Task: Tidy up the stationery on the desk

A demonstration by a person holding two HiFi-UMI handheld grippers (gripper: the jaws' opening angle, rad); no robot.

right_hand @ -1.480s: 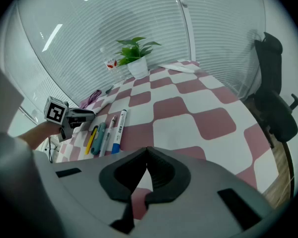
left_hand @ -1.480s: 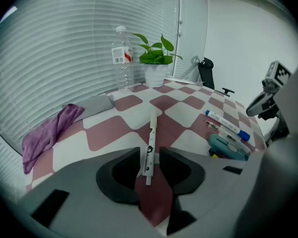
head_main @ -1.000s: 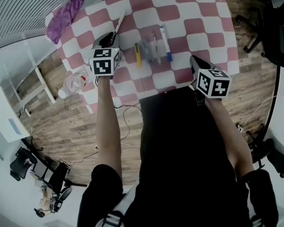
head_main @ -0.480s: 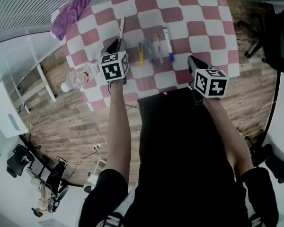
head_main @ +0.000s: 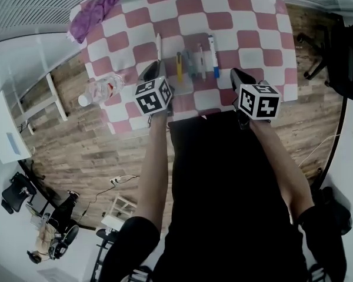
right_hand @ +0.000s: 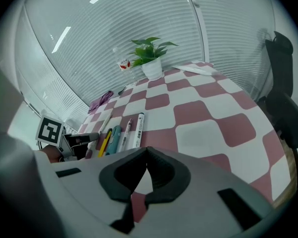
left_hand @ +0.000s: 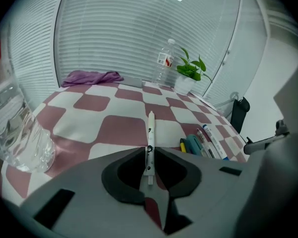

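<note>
My left gripper [head_main: 152,70] [left_hand: 149,151] is shut on the near end of a white pen [head_main: 158,44] [left_hand: 150,130], which points away over the checkered tablecloth [head_main: 235,17]. Right of it several pens lie in a row: a yellow one [head_main: 179,67] [left_hand: 182,145], a teal one [head_main: 188,63], a thin white one [head_main: 200,60] and a blue-capped marker [head_main: 213,55] [right_hand: 136,130]. My right gripper [head_main: 237,79] [right_hand: 145,158] hovers shut at the table's near edge, right of the row, with nothing between its jaws.
A clear plastic bottle [head_main: 97,90] [left_hand: 17,133] lies at the table's left edge beside my left gripper. A purple cloth [head_main: 95,13] is at the far left corner. An upright bottle [left_hand: 165,63] and potted plant [right_hand: 151,58] stand far back. A black chair [head_main: 341,40] is right.
My left gripper has drawn back toward the near edge and to the right, with the white pen in it. The right gripper has hardly moved.
</note>
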